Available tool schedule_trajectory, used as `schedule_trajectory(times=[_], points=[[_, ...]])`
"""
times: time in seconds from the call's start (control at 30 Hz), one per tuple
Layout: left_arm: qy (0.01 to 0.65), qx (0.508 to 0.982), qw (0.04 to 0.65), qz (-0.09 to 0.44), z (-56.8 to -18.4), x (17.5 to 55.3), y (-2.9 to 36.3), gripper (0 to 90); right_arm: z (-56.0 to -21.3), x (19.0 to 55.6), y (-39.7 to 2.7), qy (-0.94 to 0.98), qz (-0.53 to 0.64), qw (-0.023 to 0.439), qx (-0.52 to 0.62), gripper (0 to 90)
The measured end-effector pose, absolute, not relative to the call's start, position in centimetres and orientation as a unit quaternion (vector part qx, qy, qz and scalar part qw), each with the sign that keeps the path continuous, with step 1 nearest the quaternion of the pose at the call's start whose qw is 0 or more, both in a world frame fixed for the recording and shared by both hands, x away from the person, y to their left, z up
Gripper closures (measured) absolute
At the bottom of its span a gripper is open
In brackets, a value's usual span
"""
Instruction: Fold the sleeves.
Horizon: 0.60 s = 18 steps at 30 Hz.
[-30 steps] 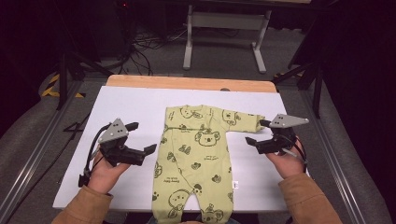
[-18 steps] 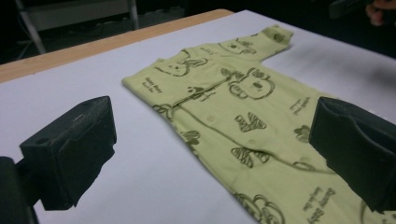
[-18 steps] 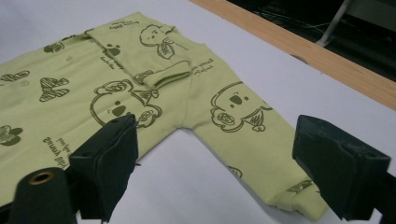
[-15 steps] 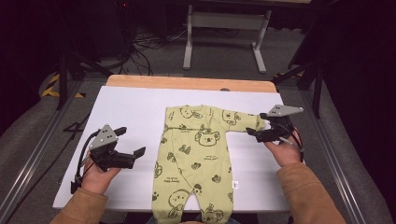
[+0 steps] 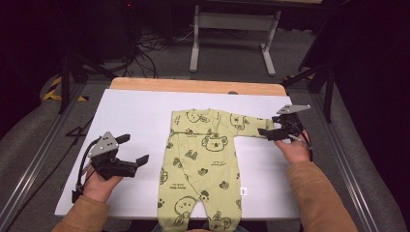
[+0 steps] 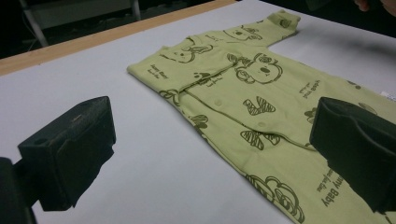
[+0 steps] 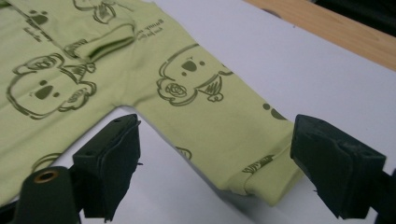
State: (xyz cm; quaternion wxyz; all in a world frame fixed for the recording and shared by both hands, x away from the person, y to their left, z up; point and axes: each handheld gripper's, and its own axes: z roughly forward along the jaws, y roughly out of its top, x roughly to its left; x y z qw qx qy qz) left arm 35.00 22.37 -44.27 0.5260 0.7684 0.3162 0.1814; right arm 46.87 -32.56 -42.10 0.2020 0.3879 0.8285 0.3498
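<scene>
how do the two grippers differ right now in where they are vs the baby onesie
The right gripper sits at the cuff of the outstretched sleeve, jaws straddling its end; the left gripper hovers off to the side of the green onesie, over bare white tabletop. In its own view the right gripper has cloth between its jaws, unpinched; the left has mostly table, with the onesie's edge beyond. Both are open and hold nothing.
</scene>
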Motion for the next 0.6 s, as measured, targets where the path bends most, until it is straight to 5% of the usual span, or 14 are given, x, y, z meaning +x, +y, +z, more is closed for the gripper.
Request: schedule_trajectory(times=[0.6], points=[[0.322, 0.766, 0.527, 0.177, -44.3, 35.0, 22.5, 1.3, -44.7, 49.2, -33.9, 0.824, 0.302, 0.177, 0.445, 6.4]])
